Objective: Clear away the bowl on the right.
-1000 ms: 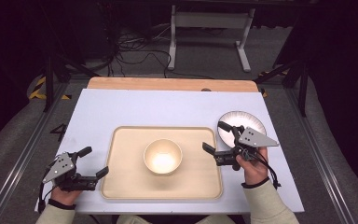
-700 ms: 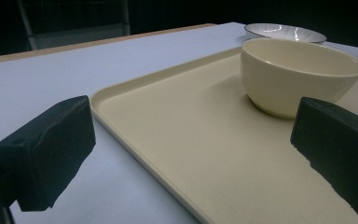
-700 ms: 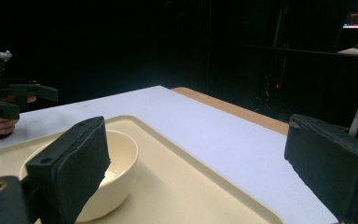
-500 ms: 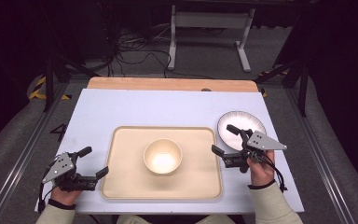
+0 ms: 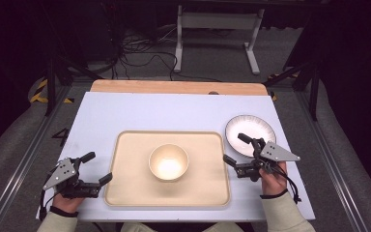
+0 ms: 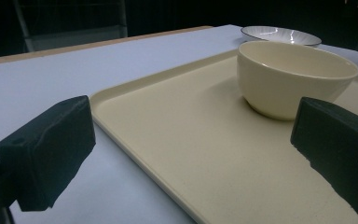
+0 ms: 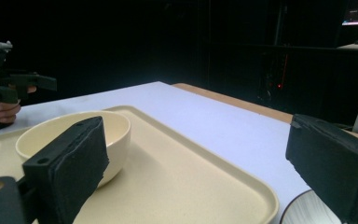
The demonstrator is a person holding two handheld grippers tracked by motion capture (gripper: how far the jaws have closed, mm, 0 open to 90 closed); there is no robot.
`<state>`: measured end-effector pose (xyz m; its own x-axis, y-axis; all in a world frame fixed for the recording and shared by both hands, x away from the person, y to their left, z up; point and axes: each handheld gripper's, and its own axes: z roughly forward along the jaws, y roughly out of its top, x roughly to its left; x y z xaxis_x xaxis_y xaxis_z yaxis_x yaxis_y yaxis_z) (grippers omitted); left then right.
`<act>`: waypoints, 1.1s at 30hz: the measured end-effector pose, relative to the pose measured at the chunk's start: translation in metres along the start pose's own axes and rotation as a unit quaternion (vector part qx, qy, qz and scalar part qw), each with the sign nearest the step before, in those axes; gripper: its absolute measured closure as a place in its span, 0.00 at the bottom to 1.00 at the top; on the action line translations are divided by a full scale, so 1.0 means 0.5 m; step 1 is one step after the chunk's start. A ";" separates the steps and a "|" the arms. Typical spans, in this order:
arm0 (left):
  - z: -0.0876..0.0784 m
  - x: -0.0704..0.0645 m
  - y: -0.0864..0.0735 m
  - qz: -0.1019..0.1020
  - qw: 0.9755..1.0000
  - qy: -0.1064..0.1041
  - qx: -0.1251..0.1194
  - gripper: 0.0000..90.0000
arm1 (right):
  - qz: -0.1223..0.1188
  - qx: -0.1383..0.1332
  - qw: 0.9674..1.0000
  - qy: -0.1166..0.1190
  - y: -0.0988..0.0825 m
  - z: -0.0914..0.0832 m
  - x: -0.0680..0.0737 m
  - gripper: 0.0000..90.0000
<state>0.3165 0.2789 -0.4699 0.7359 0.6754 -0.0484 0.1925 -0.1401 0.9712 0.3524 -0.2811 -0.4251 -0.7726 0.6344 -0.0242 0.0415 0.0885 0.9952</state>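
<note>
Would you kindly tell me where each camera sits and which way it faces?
High view: above the person's side, looking down on the tray; forearms, left gripper, right gripper.
Left gripper view: low at the tray's left, facing the bowl; open jaws.
Right gripper view: low at the tray's right, facing left; open jaws.
All share the bowl.

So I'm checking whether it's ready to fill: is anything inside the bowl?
The bowl on the tray looks empty from the high view: bare cream bottom. In the left gripper view its near wall hides the bottom.
</note>
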 end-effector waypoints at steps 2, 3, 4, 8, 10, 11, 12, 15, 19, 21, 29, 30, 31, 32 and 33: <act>0.000 -0.001 0.000 -0.002 1.000 0.000 0.000 0.00 | -0.001 -0.003 1.000 0.000 -0.005 -0.001 0.001 0.06; 0.000 0.000 0.000 0.000 1.000 0.000 0.000 0.00 | 0.000 0.001 1.000 0.001 -0.009 -0.003 0.001 0.06; 0.000 0.000 0.000 0.000 1.000 0.000 0.000 0.00 | 0.000 0.001 1.000 0.001 -0.009 -0.003 0.001 0.06; 0.002 -0.001 -0.001 -0.002 1.000 0.003 -0.003 0.00 | 0.002 0.002 1.000 0.002 -0.019 -0.005 0.002 0.06; 0.001 -0.001 -0.001 -0.001 1.000 0.002 -0.002 0.00 | 0.007 0.008 1.000 0.004 -0.026 -0.008 0.002 0.06; 0.001 -0.001 -0.001 -0.001 1.000 0.002 -0.002 0.00 | 0.007 0.008 1.000 0.004 -0.026 -0.008 0.002 0.06; 0.000 0.000 0.000 0.000 1.000 0.000 0.000 0.00 | 0.008 0.009 1.000 0.006 -0.029 -0.009 0.002 0.06; 0.001 -0.001 -0.001 -0.003 1.000 0.003 -0.004 0.00 | 0.013 0.013 1.000 0.004 -0.040 -0.012 0.002 0.06; 0.002 -0.001 -0.001 -0.003 1.000 0.003 -0.004 0.00 | 0.017 0.023 1.000 0.000 -0.059 -0.013 0.000 0.06; 0.001 0.000 0.000 0.000 1.000 0.002 -0.001 0.00 | 0.015 0.039 0.999 -0.005 -0.069 -0.012 -0.003 0.07; 0.000 0.000 0.000 0.000 1.000 0.000 0.000 0.00 | 0.018 0.013 1.000 0.000 -0.073 -0.021 -0.005 0.05; 0.000 0.000 0.000 0.000 1.000 0.000 0.000 0.00 | 0.020 0.011 1.000 -0.002 -0.073 -0.023 -0.005 0.05; 0.000 0.000 0.000 -0.001 1.000 0.001 -0.001 0.00 | 0.020 0.011 1.000 -0.003 -0.073 -0.023 -0.005 0.05; 0.001 0.000 0.000 -0.001 1.000 0.001 -0.002 0.00 | 0.019 0.011 1.000 -0.002 -0.073 -0.023 -0.005 0.05; 0.001 0.000 0.000 -0.001 1.000 0.001 -0.001 0.00 | 0.019 0.011 1.000 -0.001 -0.073 -0.023 -0.005 0.05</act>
<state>0.3166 0.2787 -0.4701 0.7340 0.6773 -0.0490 0.1915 -0.1372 0.9719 0.3455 -0.2946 -0.4603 -0.7684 0.6399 0.0127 0.0842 0.0815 0.9931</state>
